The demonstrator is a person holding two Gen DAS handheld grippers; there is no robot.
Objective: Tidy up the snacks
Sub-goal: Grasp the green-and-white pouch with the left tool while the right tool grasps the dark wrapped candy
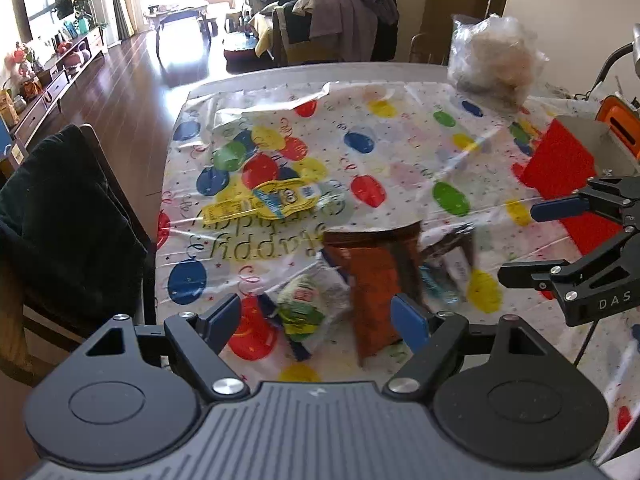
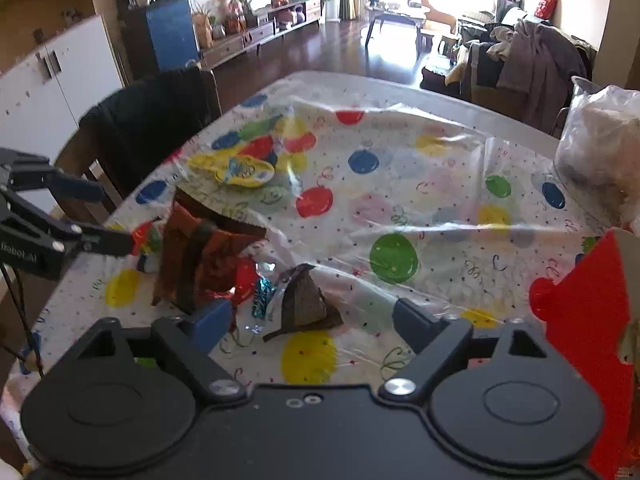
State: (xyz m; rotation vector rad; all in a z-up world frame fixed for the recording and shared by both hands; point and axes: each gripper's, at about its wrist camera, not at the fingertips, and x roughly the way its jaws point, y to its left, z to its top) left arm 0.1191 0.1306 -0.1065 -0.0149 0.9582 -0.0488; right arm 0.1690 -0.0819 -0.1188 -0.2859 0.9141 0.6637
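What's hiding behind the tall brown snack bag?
From the right wrist view, a green-and-white packet peeks out behind the brown snack bag. The bag covers most of it there.

Two fisheye cameras, one on each handheld gripper, look steeply down and forward over a table covered in a glossy balloon-print plastic cloth [image 1: 400, 152]. The left wrist view sits close above the near edge, facing the living room beyond, with the right gripper [image 1: 532, 240] entering at its right edge. The right wrist view, just as near, angles leftward across the table, catching the left gripper [image 2: 108, 216] at its left edge. Both views share the tall reddish-brown snack pouch [image 1: 376, 280] [image 2: 200, 256], the flat yellow oval packet [image 1: 272, 200] [image 2: 244, 170] and the red cardboard box [image 1: 568, 168] [image 2: 592, 320].
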